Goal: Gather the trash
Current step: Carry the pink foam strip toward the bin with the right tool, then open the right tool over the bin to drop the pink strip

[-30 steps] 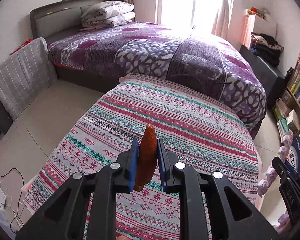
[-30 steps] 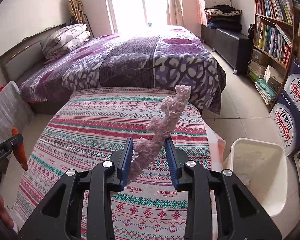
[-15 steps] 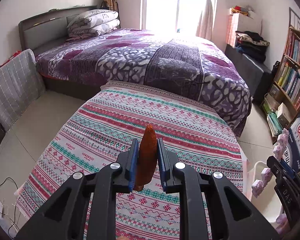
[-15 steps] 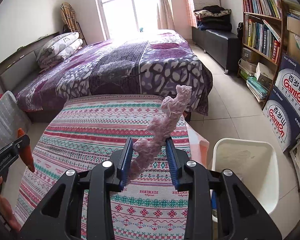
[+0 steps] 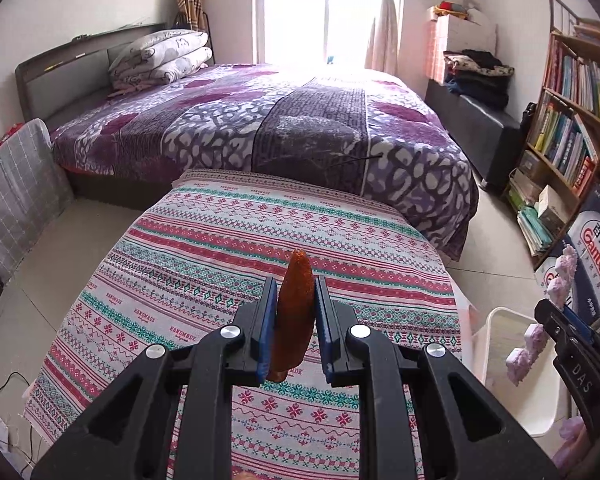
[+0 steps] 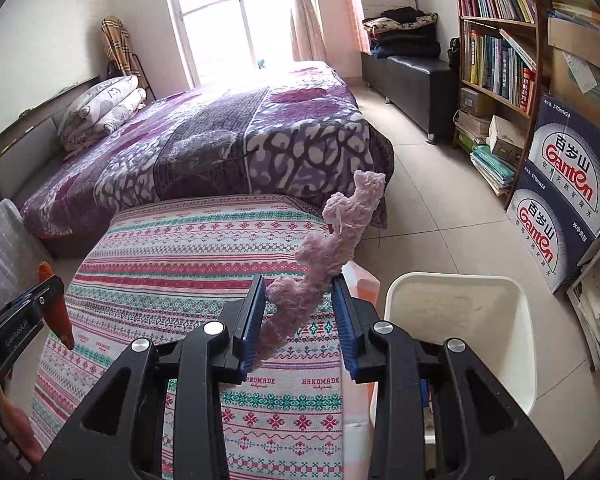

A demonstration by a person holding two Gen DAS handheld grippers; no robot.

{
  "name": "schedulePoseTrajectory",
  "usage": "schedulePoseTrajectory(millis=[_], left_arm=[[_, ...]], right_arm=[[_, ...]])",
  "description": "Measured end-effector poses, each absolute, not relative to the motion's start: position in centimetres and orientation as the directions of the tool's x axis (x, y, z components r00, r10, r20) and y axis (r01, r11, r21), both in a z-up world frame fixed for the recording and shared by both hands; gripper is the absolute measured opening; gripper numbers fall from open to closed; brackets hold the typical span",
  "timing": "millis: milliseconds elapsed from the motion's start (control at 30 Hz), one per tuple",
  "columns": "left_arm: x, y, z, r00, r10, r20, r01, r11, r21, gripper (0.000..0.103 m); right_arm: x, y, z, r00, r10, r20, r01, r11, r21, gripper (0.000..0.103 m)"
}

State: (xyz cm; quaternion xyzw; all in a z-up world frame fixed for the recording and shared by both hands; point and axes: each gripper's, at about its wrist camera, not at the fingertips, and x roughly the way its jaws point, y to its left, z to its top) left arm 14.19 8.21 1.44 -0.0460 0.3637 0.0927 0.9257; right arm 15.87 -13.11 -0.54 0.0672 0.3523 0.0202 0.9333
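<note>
Over the last second both tools had swung to the person's right, so that the white bin [image 6: 460,320] stood in fuller view beside the tabletop [image 5: 260,240] with its striped cloth. The right tongs [image 6: 298,312] were closed on a pink crocheted strip [image 6: 324,248], which stuck up and forward beyond the blades and sat close to the bin's near rim but not yet over its opening. The left tongs [image 5: 296,316] were clamped on an orange tapered piece [image 5: 296,300], held above the tabletop and farther from the bin. By judgement, the carry was nearly done for the pink strip, with release pending; the orange piece would follow. The bin's near wall was hidden behind the right tool, its contents could not be made out, and the lower end of the orange piece was covered by the blades.
</note>
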Motion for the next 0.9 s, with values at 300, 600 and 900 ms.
schedulePoseTrajectory(millis=[300,600,900], left_arm=[[14.4,4.9,1.0,0.724,0.109,-0.682,-0.147,0.989,0.002,0.019],[14.5,1.1,0.4,0.725,0.076,-0.685,-0.082,0.996,0.024,0.019],[14.6,-3.0,-0.2,0.726,0.041,-0.686,-0.015,0.999,0.043,0.019]], right_arm=[[15.6,-16.6,-0.8,0.746,0.037,-0.665,0.077,0.987,0.141,0.032],[15.5,-20.8,-1.8,0.713,-0.007,-0.701,0.175,0.970,0.168,0.033],[15.0,-24.9,-2.4,0.691,-0.046,-0.722,0.258,0.948,0.186,0.035]])
